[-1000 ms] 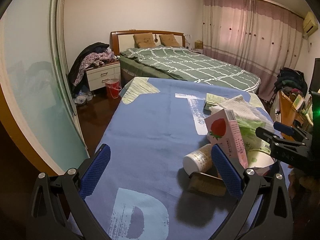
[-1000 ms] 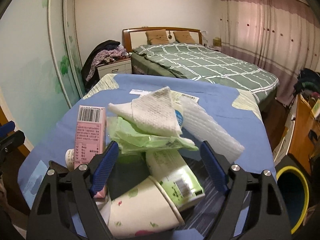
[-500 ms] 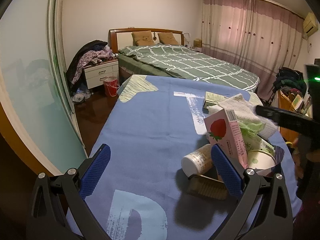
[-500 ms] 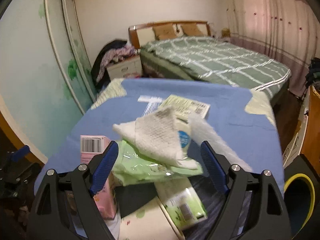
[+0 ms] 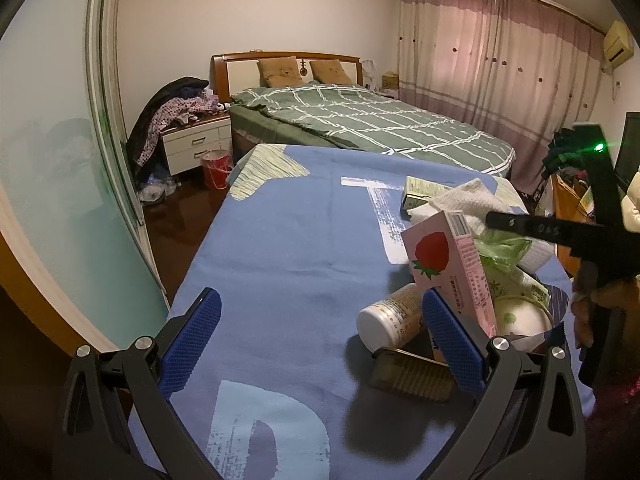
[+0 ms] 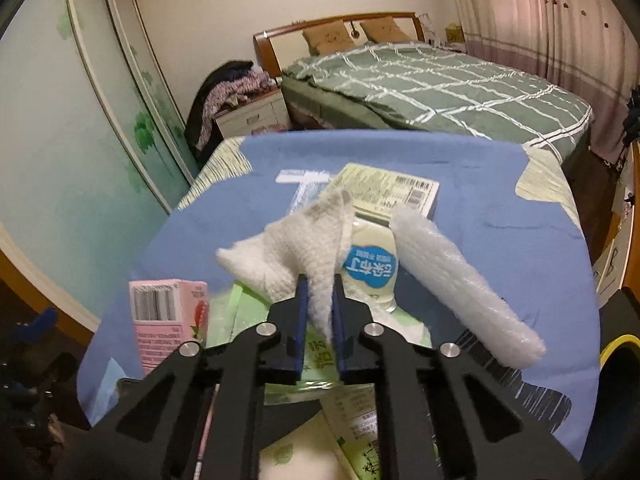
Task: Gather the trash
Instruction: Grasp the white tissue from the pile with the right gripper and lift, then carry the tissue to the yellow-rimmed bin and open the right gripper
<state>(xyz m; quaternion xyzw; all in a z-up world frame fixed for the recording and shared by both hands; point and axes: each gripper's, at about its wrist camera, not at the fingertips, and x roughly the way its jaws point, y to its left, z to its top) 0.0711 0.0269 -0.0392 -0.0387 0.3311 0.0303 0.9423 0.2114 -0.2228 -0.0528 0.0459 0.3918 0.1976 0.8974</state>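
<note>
1. The right gripper [image 6: 319, 312] has its blue pads pressed together on a fold of the white paper towel [image 6: 288, 256], which lies straight ahead of it on top of the trash pile, on the right side of the blue cloth [image 5: 288, 248].
2. The towel's long axis runs from near left to far right across the pile. The pads pinch it at its near edge, so the judgement is that lifting it away comes next.
3. The left gripper [image 5: 320, 340] is spread wide and holds nothing. It hovers over bare cloth to the left of the pile, with the white bottle [image 5: 390, 316] lying on its side just beyond its right pad.
4. The right gripper is plainly the nearer one to the towel; the left stands well to the side of it.
5. Under and around the towel lie a green plastic wrapper [image 6: 240, 304], a pouch with a blue label [image 6: 370, 268], a roll of bubble wrap [image 6: 460, 280] slanting from far left to near right, and a flat printed box [image 6: 388, 188] at the far end.
6. A pink strawberry carton [image 5: 448, 264] stands upright at the left of the pile, touching it.
7. A paper cup [image 5: 520, 316] lies on its side at the near right, its mouth showing a pale inside; nothing can be made out in it.
8. A dark bin with a yellow rim [image 6: 618, 354] stands off the table's right edge. Its inside is hidden, and it is the likely place for the trash.
</note>
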